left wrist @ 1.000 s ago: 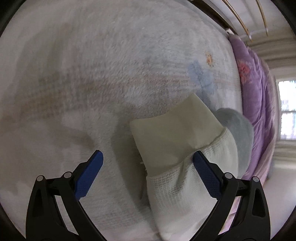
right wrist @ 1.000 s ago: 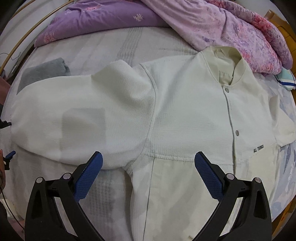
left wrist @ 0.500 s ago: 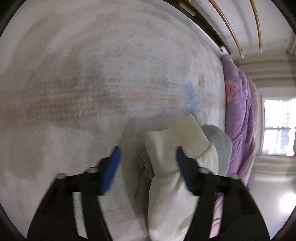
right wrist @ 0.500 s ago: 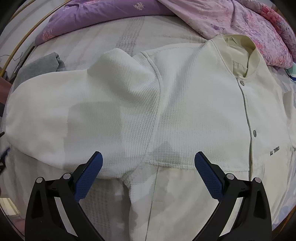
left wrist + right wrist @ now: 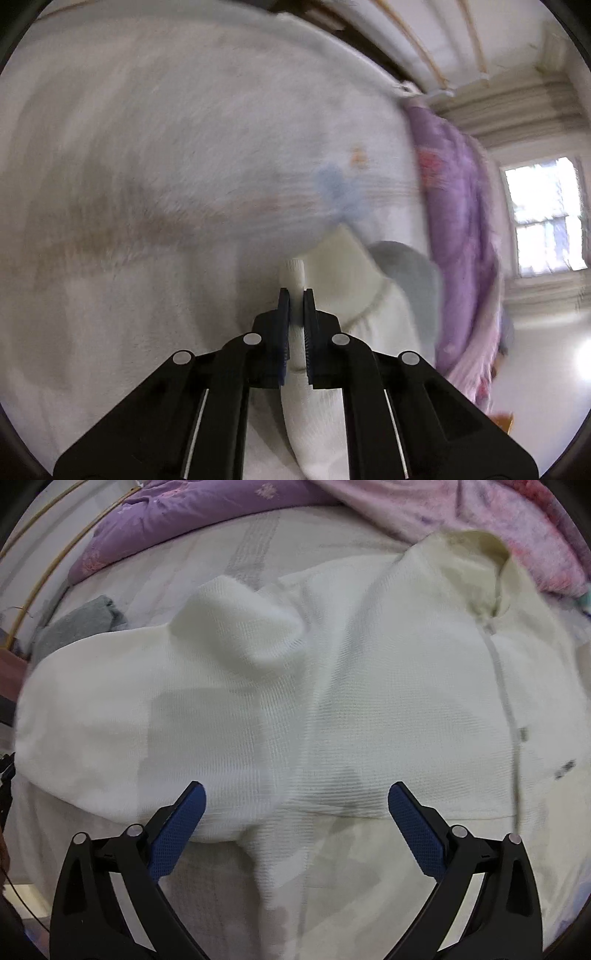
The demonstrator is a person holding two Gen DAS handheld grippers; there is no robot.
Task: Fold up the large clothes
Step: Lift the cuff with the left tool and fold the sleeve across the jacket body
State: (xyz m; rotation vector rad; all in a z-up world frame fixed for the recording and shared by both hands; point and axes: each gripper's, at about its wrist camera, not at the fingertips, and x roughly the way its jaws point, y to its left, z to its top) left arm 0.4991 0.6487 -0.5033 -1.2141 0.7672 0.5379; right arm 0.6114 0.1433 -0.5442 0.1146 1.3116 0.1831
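Left gripper jaws are pinched on the cuff of the cream shirt, which is spread on the bed; right gripper jaws are held spread above it

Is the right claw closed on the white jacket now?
No, the right claw is wide open above the white jacket, gripping nothing.

Bedroom: bed, purple quilt.
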